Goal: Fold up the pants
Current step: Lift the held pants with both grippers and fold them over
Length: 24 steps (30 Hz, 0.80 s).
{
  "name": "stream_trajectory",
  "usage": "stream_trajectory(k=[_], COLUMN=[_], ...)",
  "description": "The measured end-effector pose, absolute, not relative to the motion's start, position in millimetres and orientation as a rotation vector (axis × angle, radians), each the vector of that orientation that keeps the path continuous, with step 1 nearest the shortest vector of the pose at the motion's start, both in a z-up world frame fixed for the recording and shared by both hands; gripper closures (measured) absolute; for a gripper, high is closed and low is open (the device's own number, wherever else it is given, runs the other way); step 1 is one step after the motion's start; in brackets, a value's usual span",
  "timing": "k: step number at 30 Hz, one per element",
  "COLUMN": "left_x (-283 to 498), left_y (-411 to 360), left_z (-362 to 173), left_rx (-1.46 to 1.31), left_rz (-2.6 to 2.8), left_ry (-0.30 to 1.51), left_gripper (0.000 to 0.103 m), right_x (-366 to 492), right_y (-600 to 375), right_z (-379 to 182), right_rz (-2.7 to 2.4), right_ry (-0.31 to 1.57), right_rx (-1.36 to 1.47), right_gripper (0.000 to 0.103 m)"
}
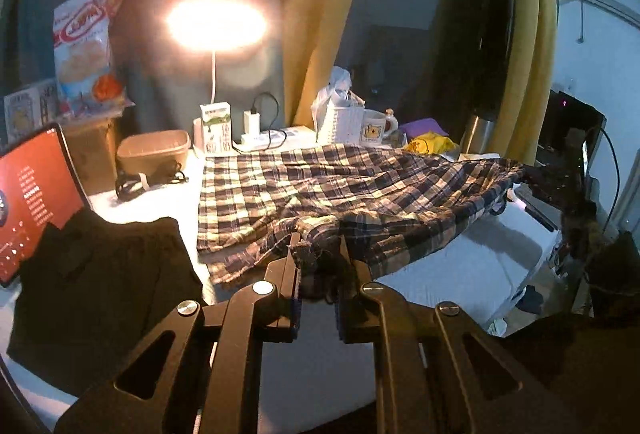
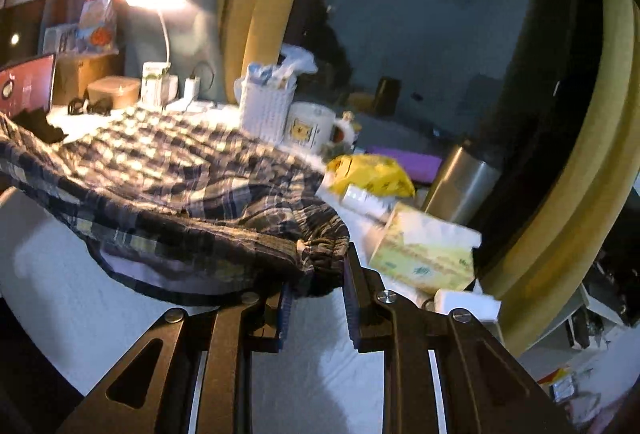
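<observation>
The left gripper (image 1: 320,254) pinches a bunched edge of the navy-and-cream plaid cotton pants (image 1: 320,186); the right gripper (image 2: 320,266) pinches their gathered elastic waistband, so the cloth hangs between the jaws above the white table (image 1: 460,266)

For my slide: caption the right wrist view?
Right tool grips plaid pants by the waistband.

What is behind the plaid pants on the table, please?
Behind the pants stand a milk carton, a white basket, a mug, a yellow bag and a steel flask. Their bases and the table under the cloth are covered.
</observation>
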<state>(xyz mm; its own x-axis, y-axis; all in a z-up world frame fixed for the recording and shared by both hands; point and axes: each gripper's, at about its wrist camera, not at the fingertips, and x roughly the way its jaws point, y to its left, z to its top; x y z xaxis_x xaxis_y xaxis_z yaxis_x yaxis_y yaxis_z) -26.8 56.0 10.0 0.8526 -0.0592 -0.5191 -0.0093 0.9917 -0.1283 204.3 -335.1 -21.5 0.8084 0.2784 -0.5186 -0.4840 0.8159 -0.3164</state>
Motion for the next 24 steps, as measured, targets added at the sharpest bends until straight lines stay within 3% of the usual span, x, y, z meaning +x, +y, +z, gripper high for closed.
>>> stream_trajectory(k=[9,24], left_x=[-12,105], left_y=[55,110], left_z=[33,40], left_rx=[-0.037,0.003], left_rz=[-0.032,0.008], left_ry=[0.499,0.465], left_gripper=[0.092,0.092], right_x=[202,283], right_y=[-344,-303], right_z=[15,41], right_rz=[0.423,0.409], right_ry=[0.370,0.369], right_rx=[-0.384,-0.303], right_gripper=[0.080,0.080])
